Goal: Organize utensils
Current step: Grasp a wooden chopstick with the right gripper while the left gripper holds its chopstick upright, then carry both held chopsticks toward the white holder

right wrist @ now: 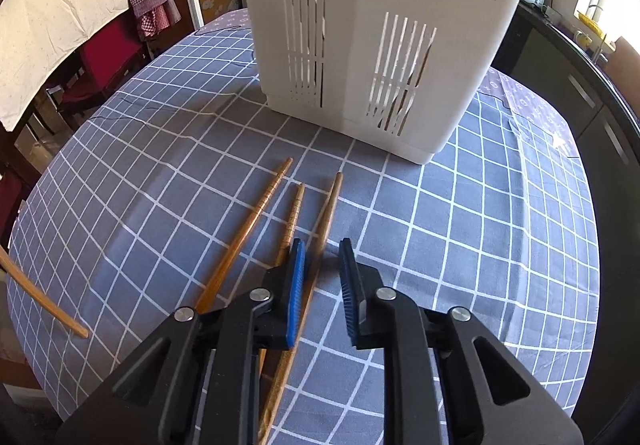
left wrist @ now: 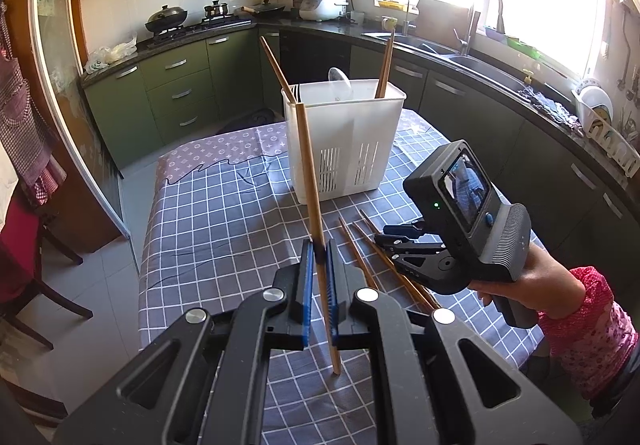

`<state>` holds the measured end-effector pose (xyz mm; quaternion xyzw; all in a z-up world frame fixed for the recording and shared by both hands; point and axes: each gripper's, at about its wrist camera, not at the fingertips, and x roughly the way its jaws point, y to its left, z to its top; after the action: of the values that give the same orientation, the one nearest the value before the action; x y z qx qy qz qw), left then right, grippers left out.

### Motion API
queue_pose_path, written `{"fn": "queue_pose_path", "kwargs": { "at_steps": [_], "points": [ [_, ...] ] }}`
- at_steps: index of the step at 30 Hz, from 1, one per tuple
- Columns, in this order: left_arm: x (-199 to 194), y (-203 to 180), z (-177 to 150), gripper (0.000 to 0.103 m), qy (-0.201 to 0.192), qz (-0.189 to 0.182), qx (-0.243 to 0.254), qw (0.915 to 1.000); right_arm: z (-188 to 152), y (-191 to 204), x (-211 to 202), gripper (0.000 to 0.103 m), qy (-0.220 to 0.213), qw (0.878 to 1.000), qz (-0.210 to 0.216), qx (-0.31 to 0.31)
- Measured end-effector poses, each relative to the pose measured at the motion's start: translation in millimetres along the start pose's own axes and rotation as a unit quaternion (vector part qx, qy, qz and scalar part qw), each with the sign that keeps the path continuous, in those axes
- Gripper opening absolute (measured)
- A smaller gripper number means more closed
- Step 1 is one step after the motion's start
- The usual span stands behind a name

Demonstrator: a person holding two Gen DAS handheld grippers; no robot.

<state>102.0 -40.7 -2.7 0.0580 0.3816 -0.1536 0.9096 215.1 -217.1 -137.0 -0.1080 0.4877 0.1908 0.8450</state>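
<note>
My left gripper (left wrist: pixel 319 245) is shut on a wooden chopstick (left wrist: pixel 308 173) that stands nearly upright, its lower tip close to the checked tablecloth (left wrist: pixel 208 221). Behind it stands the white slotted utensil holder (left wrist: pixel 344 133), holding two chopsticks (left wrist: pixel 386 65) and a spoon (left wrist: pixel 340 79). Three chopsticks lie on the cloth in front of the holder (right wrist: pixel 372 25). My right gripper (right wrist: pixel 322 245) hangs low over them with its blue pads apart. The rightmost chopstick (right wrist: pixel 330 205) runs between the pads, close to the left one. The other two chopsticks (right wrist: pixel 260 209) lie just left of the fingers.
A hand (left wrist: pixel 532 281) in a pink sleeve holds the right gripper (left wrist: pixel 384 239). The end of the left-held chopstick (right wrist: pixel 44 305) shows at the left table edge. Green kitchen cabinets (left wrist: pixel 176 85), a stove and a sink line the walls. A dark chair (left wrist: pixel 24 245) stands left of the table.
</note>
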Motion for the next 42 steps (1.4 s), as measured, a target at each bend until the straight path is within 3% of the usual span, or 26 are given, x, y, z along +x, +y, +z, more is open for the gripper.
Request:
{"fn": "queue_pose_path", "kwargs": {
  "at_steps": [4,8,18,23,30,42],
  "points": [
    [0,0,0,0.006,0.000,0.001,0.001,1.0000,1,-3,-1,0.007,-0.002,1.000,0.010,0.010],
    [0,0,0,0.006,0.001,0.002,0.000,1.0000,0,-11,-21,0.006,-0.032,0.999,0.021,0.024],
    [1,-4,0,0.006,0.001,0.001,0.008,1.0000,-10,-29,-145,0.006,-0.171,0.984,0.026,0.040],
    [-1,-5,0,0.006,0.000,0.002,0.011,0.9999,-36,-35,-190,0.006,-0.212,0.976,0.022,0.047],
    [-4,-9,-3,0.006,-0.005,0.002,0.018,0.9998,-69,-31,-219,0.006,-0.233,0.971,0.019,0.054],
    [-7,-10,-1,0.006,-0.004,0.000,0.019,0.9998,-74,-31,-216,0.007,-0.232,0.971,0.029,0.058]
  ]
}}
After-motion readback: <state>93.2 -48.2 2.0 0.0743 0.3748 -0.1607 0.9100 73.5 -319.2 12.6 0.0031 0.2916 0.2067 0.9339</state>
